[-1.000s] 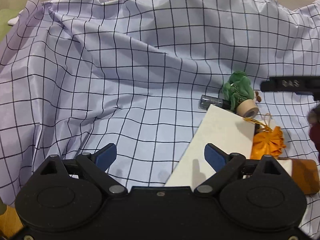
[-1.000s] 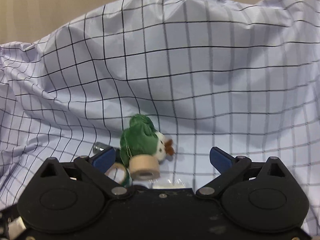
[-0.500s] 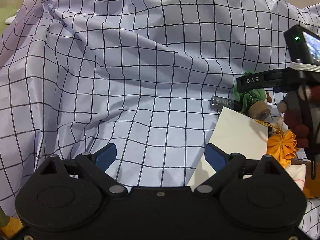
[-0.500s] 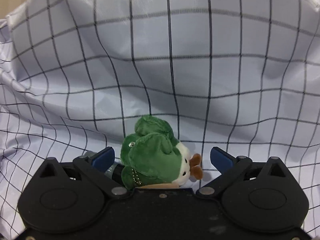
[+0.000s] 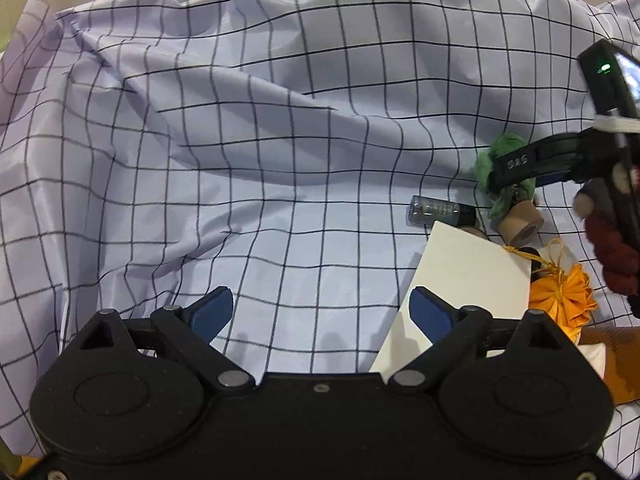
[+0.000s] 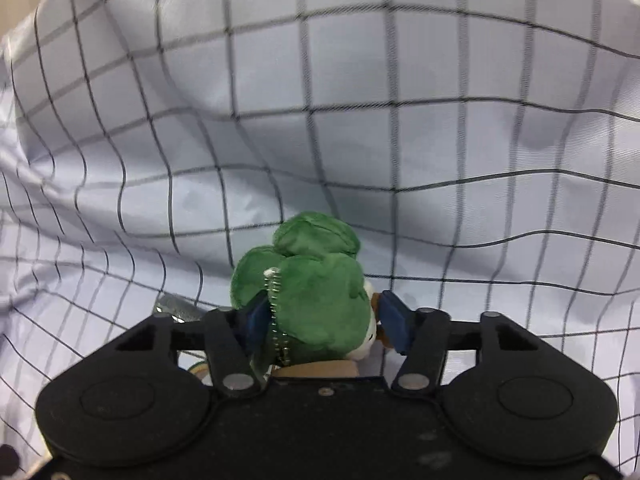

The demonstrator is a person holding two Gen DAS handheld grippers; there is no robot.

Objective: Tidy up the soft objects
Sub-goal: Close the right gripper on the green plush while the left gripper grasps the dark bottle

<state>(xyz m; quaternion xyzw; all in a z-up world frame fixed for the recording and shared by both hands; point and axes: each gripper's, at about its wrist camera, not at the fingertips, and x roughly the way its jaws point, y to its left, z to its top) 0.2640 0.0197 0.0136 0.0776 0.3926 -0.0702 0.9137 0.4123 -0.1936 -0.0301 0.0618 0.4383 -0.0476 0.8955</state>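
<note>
- Right tool (image 6: 322,320): blue pads pressed in on both sides of the green plush toy (image 6: 308,280), lower centre of the right wrist view; jaws narrowed onto it, so the grasp looks made.
- Plush's ball chain hangs down its front. A tan cardboard roll (image 6: 316,370) sits just under it at the tool body; touching or not, cannot tell.
- Left wrist view shows the same plush (image 5: 505,172) at right-centre with the right tool across it. It seems low against the checked cloth (image 5: 280,140); lifted or not, cannot tell.
- Left tool (image 5: 320,312): spread wide, nothing between the pads, hovering over the cloth at bottom centre.
- Clutter at right of the left view: dark vial (image 5: 440,211), tan roll (image 5: 520,224), white card (image 5: 460,280), orange fabric flower (image 5: 560,300), brown cloth piece (image 5: 616,360) at the lower right edge.
- Progress: early. First soft item is only gripped, not sorted. Flower and brown piece are untouched, and no target spot is visible.
</note>
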